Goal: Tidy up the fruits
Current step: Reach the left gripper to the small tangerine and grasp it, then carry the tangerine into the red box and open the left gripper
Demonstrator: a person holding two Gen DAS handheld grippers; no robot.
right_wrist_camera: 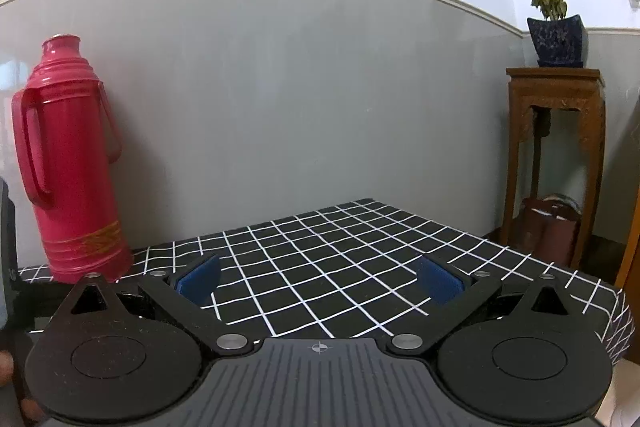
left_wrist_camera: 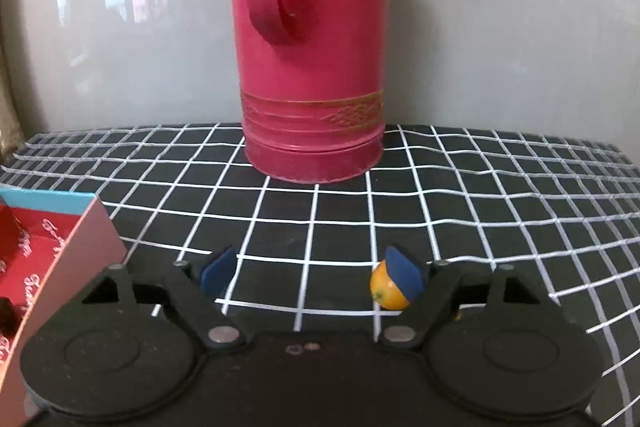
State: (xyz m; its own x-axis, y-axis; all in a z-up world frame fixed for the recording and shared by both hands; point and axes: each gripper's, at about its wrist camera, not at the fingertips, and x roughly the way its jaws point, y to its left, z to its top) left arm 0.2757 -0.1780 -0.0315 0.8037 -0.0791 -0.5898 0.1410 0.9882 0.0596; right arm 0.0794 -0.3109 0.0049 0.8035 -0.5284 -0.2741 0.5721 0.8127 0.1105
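Observation:
In the left wrist view a small orange fruit (left_wrist_camera: pixel 383 287) lies on the black checked tablecloth (left_wrist_camera: pixel 320 211), partly hidden behind the right blue pad (left_wrist_camera: pixel 405 275). My left gripper (left_wrist_camera: pixel 312 277) is open, low over the cloth, and the fruit sits just inside its right finger. An open box with a red printed lining (left_wrist_camera: pixel 52 267) stands at the left edge. My right gripper (right_wrist_camera: pixel 320 279) is open and empty above the cloth (right_wrist_camera: pixel 340 267); no fruit shows in that view.
A tall red thermos (left_wrist_camera: pixel 316 67) stands at the back of the table against the grey wall; it also shows in the right wrist view (right_wrist_camera: pixel 68 163). A wooden stand (right_wrist_camera: pixel 556 163) with a potted plant (right_wrist_camera: pixel 554 27) is beyond the table's right edge.

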